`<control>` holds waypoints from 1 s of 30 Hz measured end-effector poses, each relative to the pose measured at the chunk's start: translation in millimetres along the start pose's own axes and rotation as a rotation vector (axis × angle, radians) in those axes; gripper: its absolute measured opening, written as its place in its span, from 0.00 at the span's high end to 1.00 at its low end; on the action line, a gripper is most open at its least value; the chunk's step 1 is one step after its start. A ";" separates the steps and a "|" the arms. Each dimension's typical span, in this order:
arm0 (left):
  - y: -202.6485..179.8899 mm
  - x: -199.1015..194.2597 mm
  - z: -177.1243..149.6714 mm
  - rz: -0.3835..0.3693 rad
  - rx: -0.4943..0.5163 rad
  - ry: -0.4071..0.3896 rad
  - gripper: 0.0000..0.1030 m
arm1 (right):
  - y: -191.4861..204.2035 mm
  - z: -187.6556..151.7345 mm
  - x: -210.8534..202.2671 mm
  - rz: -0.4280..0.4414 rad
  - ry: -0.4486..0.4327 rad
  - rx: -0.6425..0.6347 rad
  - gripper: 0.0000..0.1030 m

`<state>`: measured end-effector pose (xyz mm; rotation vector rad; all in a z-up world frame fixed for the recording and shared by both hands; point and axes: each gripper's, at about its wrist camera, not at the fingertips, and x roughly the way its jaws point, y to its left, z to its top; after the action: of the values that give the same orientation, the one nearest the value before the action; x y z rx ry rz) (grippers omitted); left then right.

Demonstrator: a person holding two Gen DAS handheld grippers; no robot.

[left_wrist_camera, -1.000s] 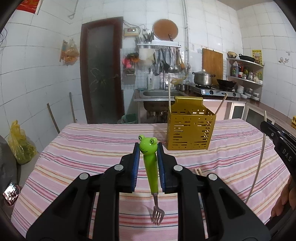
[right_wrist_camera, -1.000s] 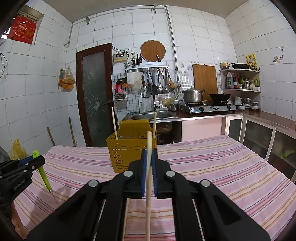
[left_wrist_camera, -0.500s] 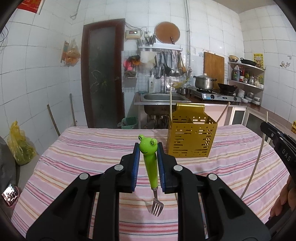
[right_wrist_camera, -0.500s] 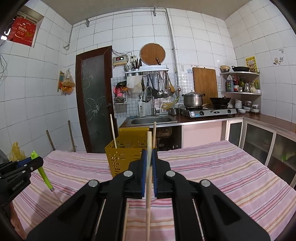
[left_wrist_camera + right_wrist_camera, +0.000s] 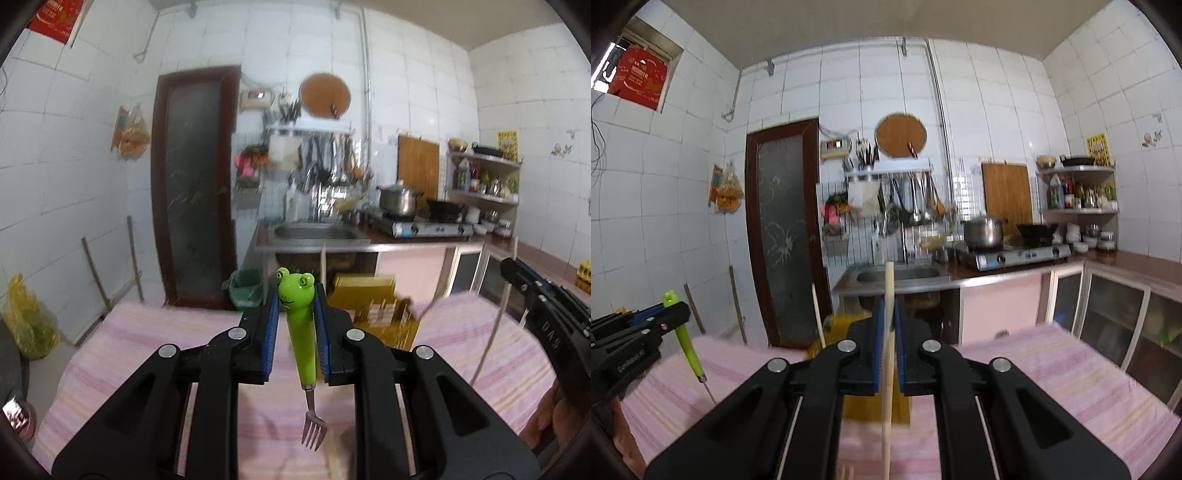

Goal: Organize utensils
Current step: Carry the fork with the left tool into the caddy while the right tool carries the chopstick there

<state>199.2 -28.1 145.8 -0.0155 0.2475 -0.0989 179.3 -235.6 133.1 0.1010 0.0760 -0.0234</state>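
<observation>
Yellow caddy (image 5: pixel 373 314) sits lower than before — both grippers raised.

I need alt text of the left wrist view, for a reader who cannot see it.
The left gripper is shut on a green frog fork, tines down, above a pink striped table. A yellow basket stands behind it, blurred. At right, the right gripper holds a chopstick.

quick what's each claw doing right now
Left claw: closed on the green frog fork, tines down.
Right claw: closed on a wooden chopstick, held upright.
</observation>
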 end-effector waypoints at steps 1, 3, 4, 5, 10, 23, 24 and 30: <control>-3.1 5.0 9.6 -0.005 -0.003 -0.015 0.83 | 1.0 7.1 2.7 0.002 -0.016 -0.001 0.94; -8.5 19.3 31.6 -0.020 -0.024 -0.038 0.83 | 4.1 28.3 14.0 0.002 -0.058 -0.005 0.94; -10.3 27.2 41.4 -0.028 -0.037 -0.047 0.83 | 5.3 39.3 22.6 0.003 -0.079 -0.008 0.94; -11.8 33.9 48.6 -0.032 -0.047 -0.056 0.83 | 7.8 46.3 29.0 0.003 -0.091 -0.009 0.94; -21.0 80.0 80.3 -0.042 -0.076 -0.101 0.83 | 9.2 75.1 73.4 0.003 -0.145 0.008 0.94; -21.5 210.7 13.3 -0.040 -0.112 0.093 0.83 | -6.6 2.6 170.9 -0.041 -0.007 0.002 0.94; -20.3 214.8 9.5 -0.035 -0.112 0.107 0.83 | -7.5 -1.6 172.7 -0.042 0.005 0.001 0.94; -9.2 205.2 1.8 -0.001 -0.093 0.146 0.69 | -13.0 -15.0 174.6 -0.090 0.101 -0.019 0.80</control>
<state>396.7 -57.7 97.8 -0.1007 0.3982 -0.0898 351.9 -250.4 103.5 0.0797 0.1819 -0.1071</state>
